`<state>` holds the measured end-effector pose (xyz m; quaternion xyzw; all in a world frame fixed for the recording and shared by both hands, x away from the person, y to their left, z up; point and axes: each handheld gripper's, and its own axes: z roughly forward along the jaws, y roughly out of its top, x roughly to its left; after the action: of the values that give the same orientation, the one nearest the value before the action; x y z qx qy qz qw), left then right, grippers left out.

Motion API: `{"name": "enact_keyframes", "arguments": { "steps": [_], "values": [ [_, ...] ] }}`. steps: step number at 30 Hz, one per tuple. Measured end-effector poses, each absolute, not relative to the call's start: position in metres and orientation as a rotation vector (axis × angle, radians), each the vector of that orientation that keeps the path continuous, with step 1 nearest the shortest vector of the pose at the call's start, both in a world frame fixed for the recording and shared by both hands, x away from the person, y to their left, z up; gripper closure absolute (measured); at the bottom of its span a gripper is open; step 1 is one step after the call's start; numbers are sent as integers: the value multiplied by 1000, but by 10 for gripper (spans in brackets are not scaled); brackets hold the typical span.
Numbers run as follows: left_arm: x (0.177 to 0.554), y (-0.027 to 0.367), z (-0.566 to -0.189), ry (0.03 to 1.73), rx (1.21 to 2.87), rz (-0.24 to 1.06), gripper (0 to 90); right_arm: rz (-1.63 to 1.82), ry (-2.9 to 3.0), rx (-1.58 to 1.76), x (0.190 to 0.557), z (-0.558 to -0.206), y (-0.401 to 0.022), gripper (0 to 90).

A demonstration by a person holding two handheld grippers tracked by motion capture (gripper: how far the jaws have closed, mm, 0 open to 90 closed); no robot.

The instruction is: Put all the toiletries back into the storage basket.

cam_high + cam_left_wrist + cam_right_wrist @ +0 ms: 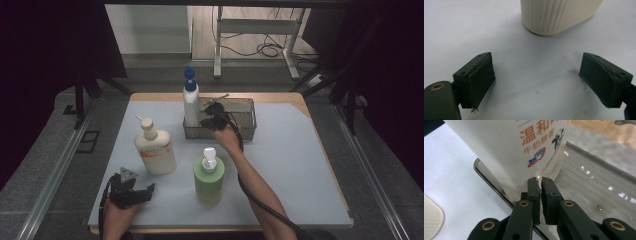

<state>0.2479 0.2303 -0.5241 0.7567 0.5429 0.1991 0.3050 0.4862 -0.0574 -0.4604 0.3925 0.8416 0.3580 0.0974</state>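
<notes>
White bottle (pixel 190 102), blue pump top: stands upright in the left end of the grey metal tray (pixel 247 106), which sits on the far middle of the table (pixel 300 165). In the right gripper view the bottle's body (pixel 506 150) shows orange and blue print and rises from the tray (pixel 589 185) directly ahead of the jaws.

Right gripper (pixel 214 121): held over the near edge of the tray, just beside the white bottle. Jaws almost together, a thin slit between them, nothing visibly clamped in that slit (pixel 540 192). The tips appear to touch the bottle's lower body or the tray rim; the angle is too close to tell which.

Left gripper (pixel 142 192): low at the near left of the table, in the person's hand. Jaws stand wide apart with bare table surface between them (pixel 536 82); they hold nothing.

Cream pump bottle (pixel 155 149): upright, left of centre, near the left gripper but apart from it. Its ribbed base (pixel 556 15) stands ahead of the open jaws in the left gripper view.

Green pump bottle (pixel 208 180): upright, near centre, white pump head, just left of the person's right forearm.
</notes>
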Motion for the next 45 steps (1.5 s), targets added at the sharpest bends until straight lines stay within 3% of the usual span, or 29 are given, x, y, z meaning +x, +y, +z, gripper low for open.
{"name": "enact_keyframes", "arguments": {
  "steps": [7,23,45],
  "values": [
    [248,230,-524,1438,2003,527,121,1073,2487,1133,483,-455,-60,793],
    [248,230,-524,1437,2002,527,121,1114,2438,1070,474,-441,-86,490],
    [248,230,-524,1437,1999,527,121,1119,2465,960,449,-425,-107,306]
  ]
}}
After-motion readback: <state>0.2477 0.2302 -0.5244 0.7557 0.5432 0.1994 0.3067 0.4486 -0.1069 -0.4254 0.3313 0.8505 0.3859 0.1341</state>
